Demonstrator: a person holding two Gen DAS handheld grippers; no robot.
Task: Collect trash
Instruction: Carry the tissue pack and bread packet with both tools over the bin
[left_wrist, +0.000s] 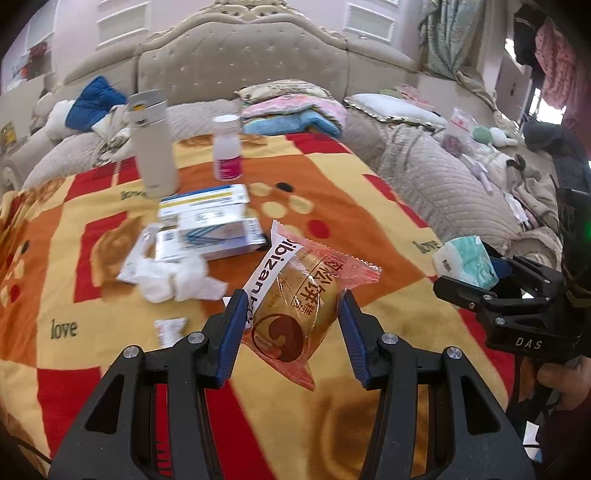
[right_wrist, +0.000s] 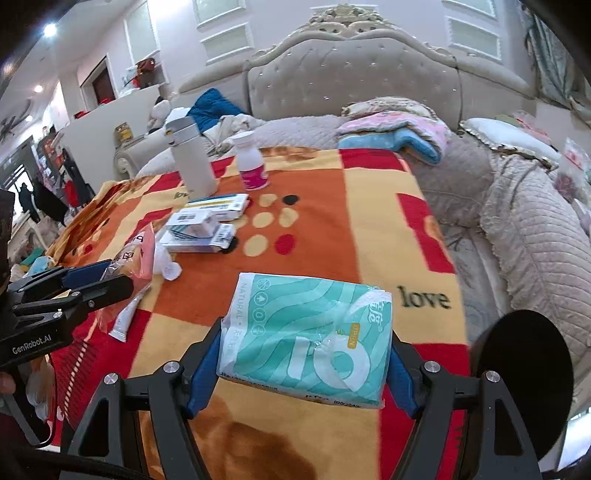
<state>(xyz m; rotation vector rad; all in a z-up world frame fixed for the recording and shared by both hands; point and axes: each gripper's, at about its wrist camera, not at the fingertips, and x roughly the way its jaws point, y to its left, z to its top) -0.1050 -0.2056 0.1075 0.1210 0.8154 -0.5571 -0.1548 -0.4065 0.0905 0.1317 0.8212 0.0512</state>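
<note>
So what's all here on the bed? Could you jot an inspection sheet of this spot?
Surface: patterned blanket spread over a bed.
Job's things: snack packet in the left gripper; tissue pack in the right gripper; crumpled tissues lying on the blanket.
Clutter: flask, pill bottle, medicine boxes, tube.
Grippers: both sets of jaws closed on their items, lifted off the blanket.
Cables: nothing seen.
Surroundings: tufted headboard, folded blankets, pillow, quilted cover, hanging clothes.
</note>
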